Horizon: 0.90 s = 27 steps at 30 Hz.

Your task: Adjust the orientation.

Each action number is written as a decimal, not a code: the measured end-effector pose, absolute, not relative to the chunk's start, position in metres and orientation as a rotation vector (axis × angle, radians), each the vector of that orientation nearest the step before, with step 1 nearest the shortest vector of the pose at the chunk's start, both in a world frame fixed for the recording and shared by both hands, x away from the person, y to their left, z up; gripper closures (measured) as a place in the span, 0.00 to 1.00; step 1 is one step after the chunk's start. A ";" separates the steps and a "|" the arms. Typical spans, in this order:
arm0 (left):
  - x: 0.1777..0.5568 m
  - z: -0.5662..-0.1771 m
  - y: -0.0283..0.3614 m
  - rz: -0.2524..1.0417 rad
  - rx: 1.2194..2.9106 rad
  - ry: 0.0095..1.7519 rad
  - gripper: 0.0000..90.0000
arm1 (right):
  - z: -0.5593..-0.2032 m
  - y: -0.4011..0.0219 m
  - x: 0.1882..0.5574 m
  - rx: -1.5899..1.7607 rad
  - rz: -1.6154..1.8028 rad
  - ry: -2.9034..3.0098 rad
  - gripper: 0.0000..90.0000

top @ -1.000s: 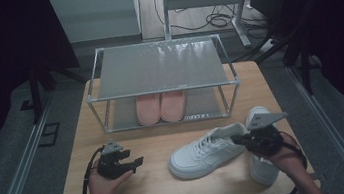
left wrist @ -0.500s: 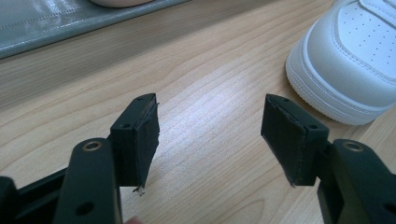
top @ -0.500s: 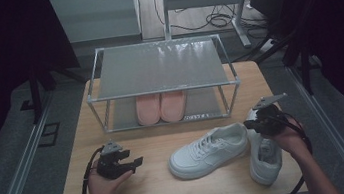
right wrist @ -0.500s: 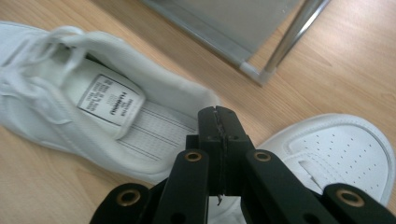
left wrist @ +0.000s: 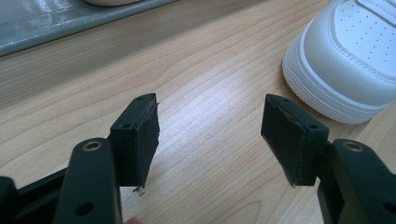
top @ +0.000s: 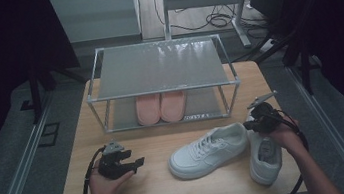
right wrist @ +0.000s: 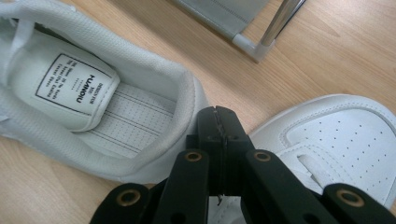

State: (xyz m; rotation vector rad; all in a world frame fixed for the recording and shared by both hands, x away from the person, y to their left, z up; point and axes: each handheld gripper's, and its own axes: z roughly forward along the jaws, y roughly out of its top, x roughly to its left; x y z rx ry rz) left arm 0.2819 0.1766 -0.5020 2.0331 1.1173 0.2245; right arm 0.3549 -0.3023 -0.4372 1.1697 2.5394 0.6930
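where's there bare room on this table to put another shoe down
Bare wood lies at the front left, between the left gripper, the rack and the toe of the near sneaker. The rack's top shelf is bare too. The front right is crowded: both sneakers and the right gripper over the far sneaker.

Left gripper (top: 135, 161) — bare tabletop (top: 130, 138) ahead of its parted jaws and between them; the side-lying sneaker (top: 210, 150) blocks the way to its right; the rack (top: 163, 85) with pink slippers (top: 161, 107) stands farther ahead.

Right gripper (right wrist: 217, 123) — jaws together, hemmed in between two shoes: the upright sneaker (right wrist: 93, 98) with its open collar just beside on one side, the side-lying sneaker on the other. A rack leg (right wrist: 275, 28) stands ahead; open wood lies past it.
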 end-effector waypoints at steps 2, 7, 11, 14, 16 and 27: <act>0.282 -0.502 0.176 0.224 2.033 1.115 0.41 | -0.437 -0.301 0.355 1.170 0.678 2.541 1.00; 0.282 -0.502 0.175 0.222 2.031 1.112 0.41 | -0.436 -0.298 0.354 1.169 0.660 2.541 1.00; 0.282 -0.502 0.175 0.224 2.034 1.113 0.41 | -0.435 -0.296 0.354 1.153 0.631 2.540 1.00; 0.282 -0.502 0.175 0.224 2.033 1.112 0.41 | -0.435 -0.292 0.350 1.118 0.672 2.597 1.00; 0.282 -0.502 0.175 0.224 2.034 1.111 0.41 | -0.435 -0.288 0.348 1.095 0.680 2.616 1.00; 0.280 -0.496 0.181 0.234 2.007 1.114 0.41 | -0.435 -0.270 0.323 0.992 0.685 2.669 1.00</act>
